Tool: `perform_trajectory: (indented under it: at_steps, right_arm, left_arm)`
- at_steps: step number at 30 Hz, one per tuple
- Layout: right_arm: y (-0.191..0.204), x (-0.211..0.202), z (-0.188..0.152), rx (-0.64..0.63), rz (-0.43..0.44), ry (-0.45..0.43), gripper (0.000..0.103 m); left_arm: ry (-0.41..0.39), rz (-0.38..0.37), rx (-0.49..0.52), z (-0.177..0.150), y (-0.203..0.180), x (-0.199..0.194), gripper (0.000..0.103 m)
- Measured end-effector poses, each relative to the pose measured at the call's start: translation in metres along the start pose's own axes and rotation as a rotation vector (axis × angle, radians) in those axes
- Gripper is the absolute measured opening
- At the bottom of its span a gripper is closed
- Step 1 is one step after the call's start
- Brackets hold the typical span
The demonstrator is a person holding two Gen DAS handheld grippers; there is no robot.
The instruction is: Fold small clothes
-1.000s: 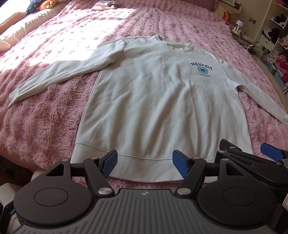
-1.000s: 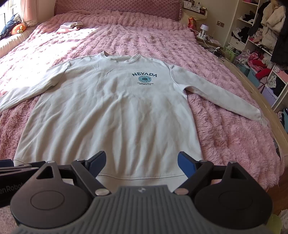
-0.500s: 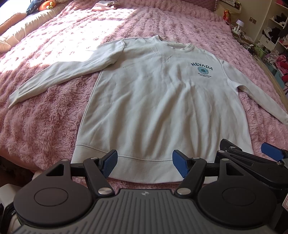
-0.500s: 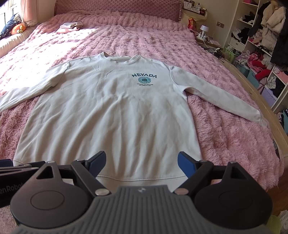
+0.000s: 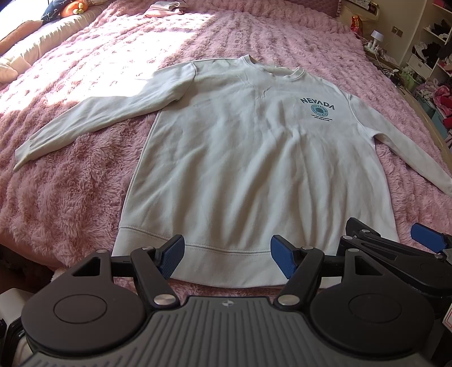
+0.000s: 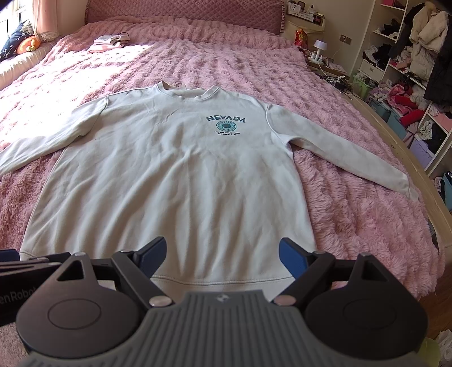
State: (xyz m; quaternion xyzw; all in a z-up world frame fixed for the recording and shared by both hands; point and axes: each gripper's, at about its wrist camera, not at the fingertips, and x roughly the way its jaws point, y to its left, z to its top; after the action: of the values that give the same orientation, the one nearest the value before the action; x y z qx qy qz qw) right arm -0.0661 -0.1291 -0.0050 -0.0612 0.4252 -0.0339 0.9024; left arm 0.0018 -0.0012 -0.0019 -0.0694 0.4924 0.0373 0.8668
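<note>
A pale cream sweatshirt (image 6: pixel 180 180) with "NEVADA" printed on the chest lies face up and flat, both sleeves spread wide, neckline far from the fingers and its ribbed hem (image 5: pixel 226 262) nearest them. The left gripper (image 5: pixel 227 255) hovers with its blue pads wide apart, empty, just short of the hem's middle. The right gripper (image 6: pixel 221 255) sits beside it, jaws equally spread and holding nothing, toward the hem's right portion.

Nothing is folded yet. A good start is probably to bring a sleeve across the body: move each gripper out toward one side, pinch only the top edge of fabric near a cuff and shoulder, lift low, and lay it flat across the chest without dragging the body. The fabric looks thick and soft, so a firm pinch should hold it.

Beneath lies a fluffy pink bedspread (image 6: pixel 353 214), sunlit beyond the left fingers; its pile may cling to the cloth. Far ahead, a small folded pink garment (image 6: pixel 108 42) rests near the headboard (image 6: pixel 183 12). Beyond the right fingers stand open shelves crowded with clothes (image 6: pixel 406 76).
</note>
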Motion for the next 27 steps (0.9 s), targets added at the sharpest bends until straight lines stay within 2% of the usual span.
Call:
perform_trajectory:
  at_steps: [27]
  right_arm:
    - [-0.0001,0.0033,0.0004,-0.004,-0.006,0.009,0.083]
  left_arm:
    - [0.012,-0.002,-0.009,-0.0023,0.0009,0.0044,0.082]
